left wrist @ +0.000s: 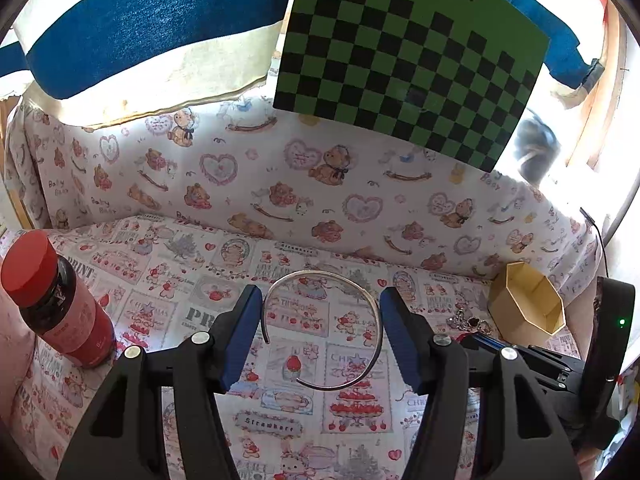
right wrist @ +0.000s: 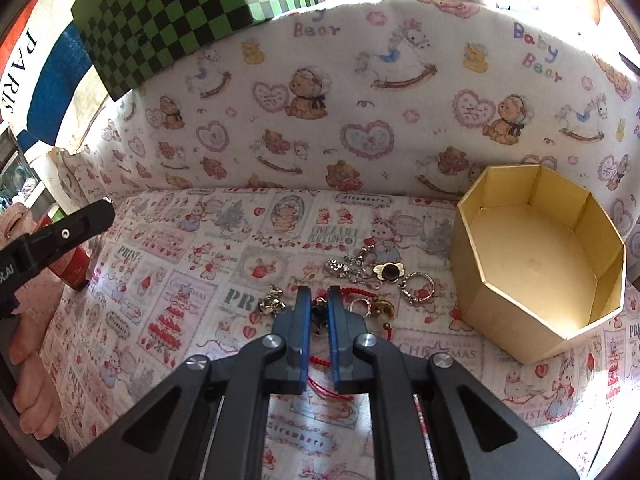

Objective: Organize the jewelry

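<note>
On a teddy-print counter, a silver open bangle is framed by the wide-open left hand-held gripper, while the right hand-held gripper is narrowed around a red-corded trinket; transfer to the gold octagonal box at two o'clock likely follows.

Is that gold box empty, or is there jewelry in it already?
Empty. The right wrist view looks straight into the open gold box and shows only its bare floor; the jewelry pile lies beside it on the cloth.
</note>
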Motion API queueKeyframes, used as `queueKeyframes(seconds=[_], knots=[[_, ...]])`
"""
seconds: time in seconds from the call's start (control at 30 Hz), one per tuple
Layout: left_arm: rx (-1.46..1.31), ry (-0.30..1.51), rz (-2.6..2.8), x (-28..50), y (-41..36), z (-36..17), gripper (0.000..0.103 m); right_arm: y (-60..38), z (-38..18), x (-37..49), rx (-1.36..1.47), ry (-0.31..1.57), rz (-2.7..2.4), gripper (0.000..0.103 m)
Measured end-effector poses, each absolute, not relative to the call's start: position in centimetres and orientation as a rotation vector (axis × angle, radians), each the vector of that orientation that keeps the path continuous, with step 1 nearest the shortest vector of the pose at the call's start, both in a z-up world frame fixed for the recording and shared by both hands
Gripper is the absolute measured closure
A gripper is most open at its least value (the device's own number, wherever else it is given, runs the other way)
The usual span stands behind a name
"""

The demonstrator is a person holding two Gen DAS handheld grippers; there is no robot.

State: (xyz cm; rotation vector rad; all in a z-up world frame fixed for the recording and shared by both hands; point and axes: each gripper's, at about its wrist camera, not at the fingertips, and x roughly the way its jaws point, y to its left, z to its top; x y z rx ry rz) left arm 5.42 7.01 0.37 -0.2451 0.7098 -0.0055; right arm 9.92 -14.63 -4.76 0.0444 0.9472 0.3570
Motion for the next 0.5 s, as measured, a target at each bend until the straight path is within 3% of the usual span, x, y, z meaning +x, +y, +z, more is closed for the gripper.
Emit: queueKeyframes(seconds=[0.5], knots=[[-0.339, 0.656, -0.045, 3.9, 7.3, 1.7, 0.043, -16.0, 0.8, 5.4, 0.029, 0.773, 0.420, 0.097]])
